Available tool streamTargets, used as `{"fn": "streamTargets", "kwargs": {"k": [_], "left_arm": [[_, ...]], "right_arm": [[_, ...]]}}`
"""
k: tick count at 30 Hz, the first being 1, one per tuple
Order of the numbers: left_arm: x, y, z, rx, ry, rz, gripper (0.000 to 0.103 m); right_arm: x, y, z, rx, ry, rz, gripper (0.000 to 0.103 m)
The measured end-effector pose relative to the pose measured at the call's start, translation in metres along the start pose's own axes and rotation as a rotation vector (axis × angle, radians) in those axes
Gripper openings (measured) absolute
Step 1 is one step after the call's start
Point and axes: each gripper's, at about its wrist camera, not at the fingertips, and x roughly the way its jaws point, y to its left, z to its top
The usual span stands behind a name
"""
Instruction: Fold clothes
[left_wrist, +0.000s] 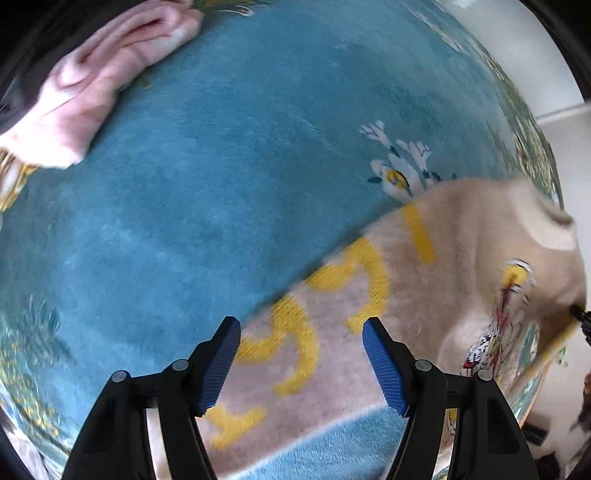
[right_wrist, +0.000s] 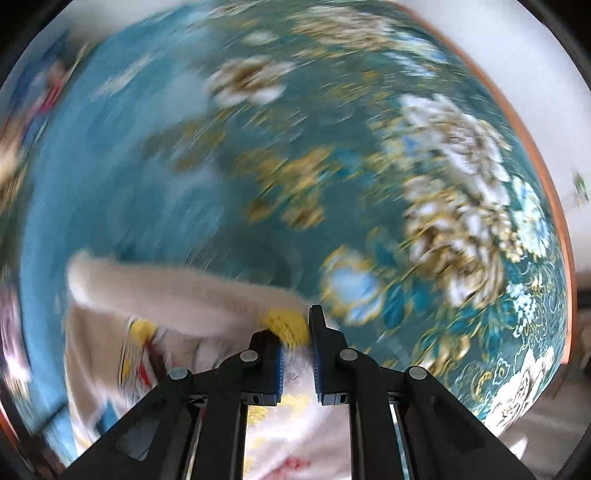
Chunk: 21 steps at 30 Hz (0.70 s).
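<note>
Nearest my left wrist camera are the two blue-padded fingers (left_wrist: 223, 363) of my left gripper (left_wrist: 301, 363), pointing steeply down and spread wide apart. Nothing is between them; the pads press on nothing. Directly beneath and just beyond the gap lies a sleeve of the cream sweater (left_wrist: 461, 266), marked with large yellow figures. The sleeve's long axis runs diagonally, from below the jaws at lower left up to the sweater's body and neckline at upper right. So the fabric I want sits right under these fingers, slightly toward the right one.

The sweater rests on a blue floral rug (left_wrist: 221, 166). A crumpled pink garment (left_wrist: 110, 66) lies well apart from it, at the far upper left of the rug.

In my right wrist camera, heavily blurred, my right gripper (right_wrist: 297, 354) has its jaws drawn close together and clamped on a fold of the cream sweater, with a yellow knitted patch (right_wrist: 288, 325) bunched at the fingertips. A sleeve-like length of cream fabric trails away to the left from that grip. The rug's ornate flowered border fills the rest of that view.

My judgement: the right hand already holds its part of the sweater, and the left is the free one, poised over the sleeve. The coming move depends on lowering the left jaws straight onto the sleeve, crossing its long axis, before closing.
</note>
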Motion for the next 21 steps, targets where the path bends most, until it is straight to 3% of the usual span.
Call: {"fn": "streamTargets", "kwargs": {"k": [4, 9, 12, 15, 19, 21], "left_arm": [[-0.018, 0.019, -0.019, -0.115, -0.018, -0.041, 0.072], [-0.028, 0.047, -0.05, -0.272, -0.034, -0.012, 0.072], [-0.036, 0.08, -0.067, -0.417, -0.064, 0.006, 0.072], [-0.032, 0.094, -0.085, -0.498, -0.077, 0.064, 0.072], [-0.02, 0.108, -0.099, -0.543, -0.054, 0.129, 0.072], [-0.014, 0.112, -0.103, -0.577, -0.053, 0.11, 0.071]], "right_arm": [[0.038, -0.018, 0.037, -0.009, 0.039, -0.057, 0.012], [0.074, -0.014, 0.054, -0.077, 0.067, -0.047, 0.013], [0.072, -0.016, 0.059, -0.098, 0.057, 0.027, 0.017], [0.054, -0.024, 0.054, -0.137, 0.02, 0.126, 0.034], [0.029, -0.045, 0.032, -0.131, -0.03, 0.23, 0.038], [0.03, -0.053, 0.012, -0.095, 0.0, 0.283, 0.038]]}}
